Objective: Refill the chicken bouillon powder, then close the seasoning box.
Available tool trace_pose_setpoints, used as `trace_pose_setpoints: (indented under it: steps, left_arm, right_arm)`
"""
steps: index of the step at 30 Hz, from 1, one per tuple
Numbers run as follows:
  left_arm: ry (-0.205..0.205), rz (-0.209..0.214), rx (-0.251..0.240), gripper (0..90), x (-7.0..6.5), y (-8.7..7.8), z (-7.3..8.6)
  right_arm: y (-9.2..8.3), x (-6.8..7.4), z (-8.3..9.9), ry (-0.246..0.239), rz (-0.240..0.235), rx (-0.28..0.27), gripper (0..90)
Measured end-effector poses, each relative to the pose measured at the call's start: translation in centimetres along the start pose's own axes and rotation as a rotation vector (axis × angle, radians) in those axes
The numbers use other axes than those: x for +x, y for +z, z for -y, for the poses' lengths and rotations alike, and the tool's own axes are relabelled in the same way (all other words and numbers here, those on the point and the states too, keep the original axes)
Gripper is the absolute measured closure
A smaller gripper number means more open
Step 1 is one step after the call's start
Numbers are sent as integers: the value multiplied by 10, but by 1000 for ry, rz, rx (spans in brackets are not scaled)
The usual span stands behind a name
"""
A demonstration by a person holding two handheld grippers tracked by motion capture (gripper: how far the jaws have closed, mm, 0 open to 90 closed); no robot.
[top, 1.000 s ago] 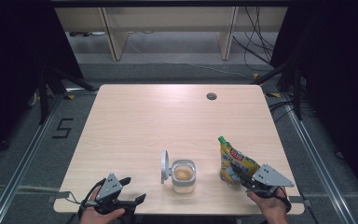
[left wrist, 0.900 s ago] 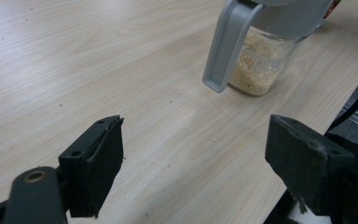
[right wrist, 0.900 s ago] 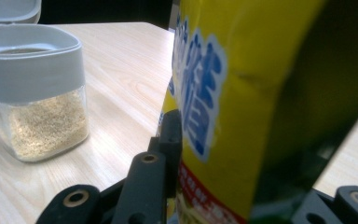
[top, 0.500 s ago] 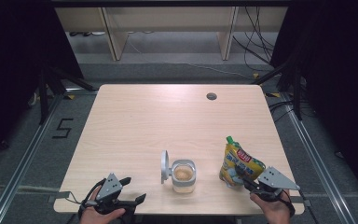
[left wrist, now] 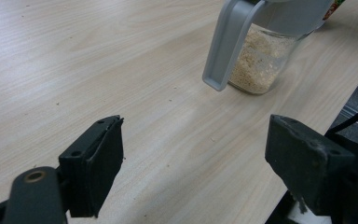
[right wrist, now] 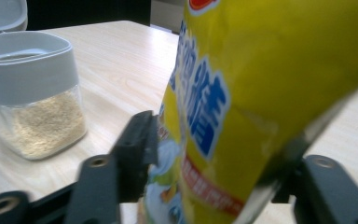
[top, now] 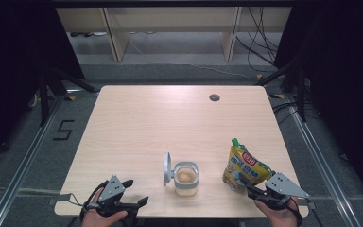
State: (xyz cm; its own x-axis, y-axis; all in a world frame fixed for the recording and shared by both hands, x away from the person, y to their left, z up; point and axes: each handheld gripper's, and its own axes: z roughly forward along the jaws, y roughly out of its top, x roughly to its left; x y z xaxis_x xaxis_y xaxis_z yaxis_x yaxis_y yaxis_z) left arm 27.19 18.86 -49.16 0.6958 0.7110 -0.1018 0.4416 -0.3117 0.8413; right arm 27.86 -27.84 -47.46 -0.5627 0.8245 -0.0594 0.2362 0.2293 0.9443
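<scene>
Pale wood worktop (top: 137,123): I see the yellow pouch (top: 244,165) now upright beside the jar (top: 186,178). My right gripper (top: 244,186) jaws have just been opening around it, releasing; left gripper (top: 133,191) jaws gape empty.

A pale wooden tabletop (top: 137,127) with a round cable hole (top: 214,98) stands on grey carpet floor (top: 179,71). Beyond it, light wooden furniture legs (top: 116,40) and loose black cables (top: 260,47). Black curtains (top: 14,56) flank both sides; a "5" (top: 64,130) marks the floor.

Wooden table (top: 146,123), open jar (top: 186,178) of grains
</scene>
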Motion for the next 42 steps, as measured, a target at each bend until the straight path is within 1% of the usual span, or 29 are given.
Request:
trace_pose_setpoints:
  steps: [1, 2, 3, 4, 7, 8, 12, 13, 14, 19, 20, 21, 22, 23, 24, 26, 27, 28, 31, 32, 33, 34, 35, 36, 37, 38, 39, 41, 42]
  left_arm:
    - [25, 7, -2, 188, 2, 0, 0]
    - [12, 7, -11, 188, 1, 1, 0]
    - [25, 5, -4, 188, 2, 0, -1]
    - [35, 3, -2, 188, 3, 0, -1]
    - [14, 11, -8, 188, 2, 0, -2]
    - [14, 11, -8, 188, 2, 0, -2]
    - [-21, 18, -24, 188, -2, 2, -2]
    - [-10, 13, -14, 188, -1, 1, -2]
    - [26, 17, -12, 188, 1, 1, -3]
    - [33, 14, -11, 188, 1, -1, -4]
    - [16, 19, -24, 188, 0, 0, -4]
    - [6, 20, -33, 188, 0, 0, -4]
    - [22, 18, -20, 188, 0, -2, -4]
    - [14, 13, -20, 188, -1, -2, -4]
    - [23, 12, -16, 188, -1, -2, -5]
    - [-11, 17, -21, 188, -4, -3, -6]
    - [10, 24, -26, 188, -3, -3, -7]
    - [0, 29, -38, 188, -4, -2, -7]
    - [13, 28, -15, 189, -4, -2, -8]
    - [-16, 23, -9, 193, -6, -2, -8]
    - [21, 27, -13, 200, -3, -2, -9]
    - [10, 28, -15, 208, -4, -2, -10]
    - [-11, 28, -26, 218, -5, -1, -10]
    - [3, 31, -16, 232, -4, -2, -11]
    - [-1, 33, -14, 254, -4, -2, -12]
    - [5, 29, -12, 280, -4, -2, -13]
    - [-9, 21, -5, 307, -6, -3, -15]
    - [-9, 19, -25, 410, -7, -3, -17]
    - [-5, 18, -41, 470, -8, -3, -19]
  right_arm:
    - [-1, 0, 0, 5, -9, 12, 395]
    - [-4, 4, 1, 54, -1, 30, 381]
    - [-4, 1, 2, 25, -12, 18, 369]
    - [-6, 1, 2, 28, 0, 24, 355]
    - [-9, 0, 5, 41, 4, 44, 321]
    - [-11, 1, 7, 69, -9, 60, 308]
    - [-17, 3, 9, 67, 9, 88, 295]
    - [-19, 4, 9, 68, 17, 88, 291]
    - [-19, 4, 10, 70, 9, 108, 279]
    - [-23, 10, 14, 79, 18, 144, 266]
    - [-22, 10, 14, 85, -1, 145, 264]
    - [-23, 11, 15, 93, 12, 158, 262]
    - [-23, 9, 15, 81, 0, 155, 261]
    - [-23, 10, 15, 71, 9, 157, 260]
    - [-23, 11, 16, 89, 1, 162, 258]
    - [-24, 11, 16, 77, 4, 167, 258]
    - [-25, 11, 17, 78, 5, 171, 257]
    - [-26, 13, 17, 99, 17, 181, 256]
    - [-27, 15, 18, 109, 17, 199, 253]
    - [-27, 15, 18, 112, 17, 201, 253]
    - [-27, 16, 19, 110, 16, 204, 253]
    - [-27, 12, 19, 59, 23, 192, 251]
    - [-27, 12, 19, 57, 22, 192, 251]
    - [-27, 14, 20, 82, 1, 204, 250]
    - [-28, 14, 20, 85, 6, 212, 247]
    - [-29, 17, 20, 119, 24, 226, 244]
    - [-29, 15, 20, 101, 16, 223, 244]
    - [-29, 15, 20, 100, 24, 218, 241]
    - [-29, 13, 20, 61, 27, 206, 241]
